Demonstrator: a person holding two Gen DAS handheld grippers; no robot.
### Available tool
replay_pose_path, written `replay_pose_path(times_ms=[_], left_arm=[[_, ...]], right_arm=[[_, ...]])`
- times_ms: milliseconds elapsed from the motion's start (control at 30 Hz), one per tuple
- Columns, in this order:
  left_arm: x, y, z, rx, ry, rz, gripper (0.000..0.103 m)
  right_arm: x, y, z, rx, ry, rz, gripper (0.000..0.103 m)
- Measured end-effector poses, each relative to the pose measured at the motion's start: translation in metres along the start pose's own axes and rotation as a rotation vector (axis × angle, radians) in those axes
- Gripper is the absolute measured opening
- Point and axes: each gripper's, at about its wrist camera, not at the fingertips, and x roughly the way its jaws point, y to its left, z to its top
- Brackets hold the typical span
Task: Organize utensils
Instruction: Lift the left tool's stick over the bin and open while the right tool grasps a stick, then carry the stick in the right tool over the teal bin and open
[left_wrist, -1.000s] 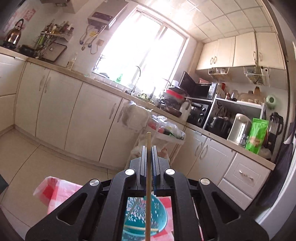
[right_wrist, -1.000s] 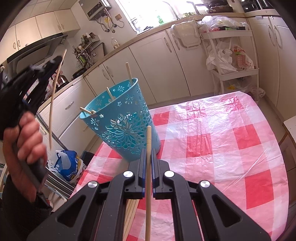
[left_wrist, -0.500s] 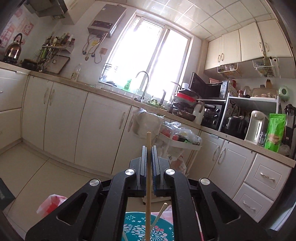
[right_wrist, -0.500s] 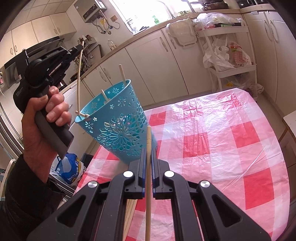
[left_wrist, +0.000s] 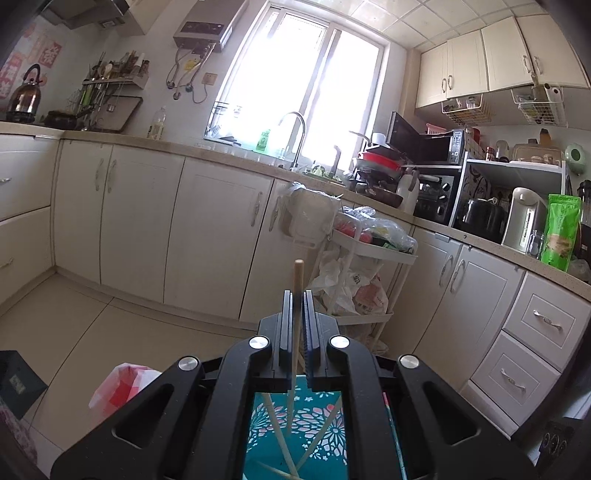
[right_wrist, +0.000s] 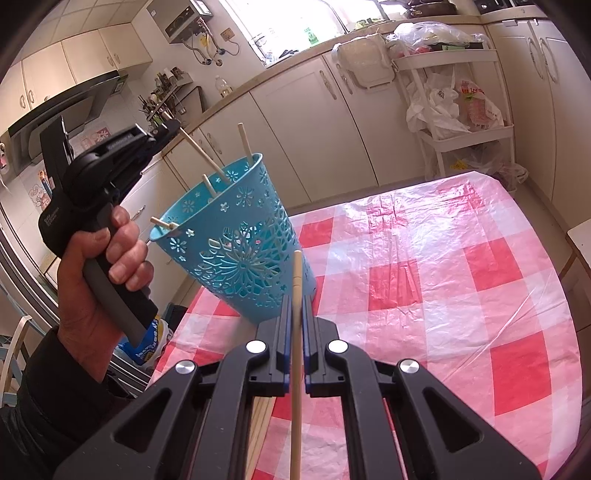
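Right view alone shows left claw (right_wrist: 173, 127) over basket (right_wrist: 236, 236).

So the surface (right_wrist: 461, 295) is covered with a shiny plastic cloth in red, pink and white checks, kinda wrinkly, with glare in patches. Its far edge looks rounded. A blue cutout holder (right_wrist: 236, 251) with flower patterns stands on it near the left edge, tilted looking in the fisheye, with a few wooden sticks poking out the top. At the near edge, just under the right gripper body, a bundle of pale wooden chopsticks (right_wrist: 263, 421) lies flat on the cloth, mostly hidden.
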Motion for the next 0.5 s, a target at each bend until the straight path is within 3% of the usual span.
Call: replay_pose_path(times_ms=[233,300,367,500], left_arm=[[-0.015,0.011,-0.012,-0.015,0.068,0.012,0.007],[-0.025,0.019,-0.016,-0.041,0.082,0.027,0.014],[-0.038,0.027,-0.019,-0.067,0.083,0.043,0.030],[-0.068,0.041,-0.032,-0.097,0.066,0.083,0.044]], right_arm=[[-0.004,0.000,0.001,0.003,-0.019,0.006,0.006],[-0.007,0.000,0.002,0.001,-0.030,0.010,0.006],[-0.010,0.001,0.003,0.000,-0.044,0.014,0.006],[-0.018,0.002,0.008,0.001,-0.080,0.028,0.006]])
